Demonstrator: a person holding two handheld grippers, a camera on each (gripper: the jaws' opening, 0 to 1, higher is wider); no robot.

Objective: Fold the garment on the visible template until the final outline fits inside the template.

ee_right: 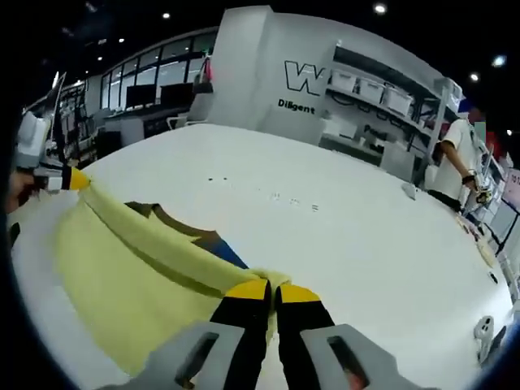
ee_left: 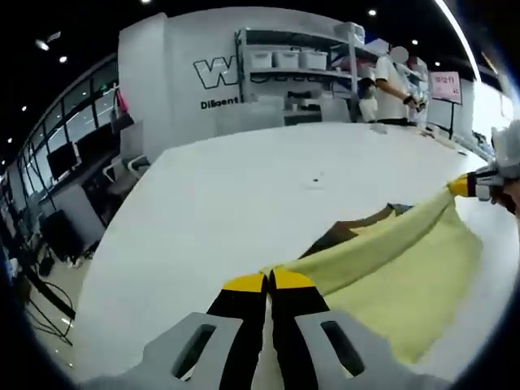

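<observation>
- Over the white tabletop (ee_left: 244,195), a pale yellow garment (ee_left: 390,268) hangs stretched between the 2 grippers, its lower part draping down toward the surface.
- Left gripper (ee_left: 268,281): yellow-tipped fingers (ee_left: 244,283) closed together, clamped on 1 end of the garment's upper edge.
- Right gripper (ee_right: 272,291): fingers (ee_right: 299,293) likewise closed, pinching the other end of that edge; in the left gripper view it enters from the right with its yellow tip on the cloth.
- Behind the garment, a dark brownish sheet with a blue patch (ee_right: 203,236) lies flat on the tabletop; cannot tell whether it is the template.
- Far side: a person in a white top (ee_right: 455,162) stands by shelving with white bins (ee_left: 284,58).
</observation>
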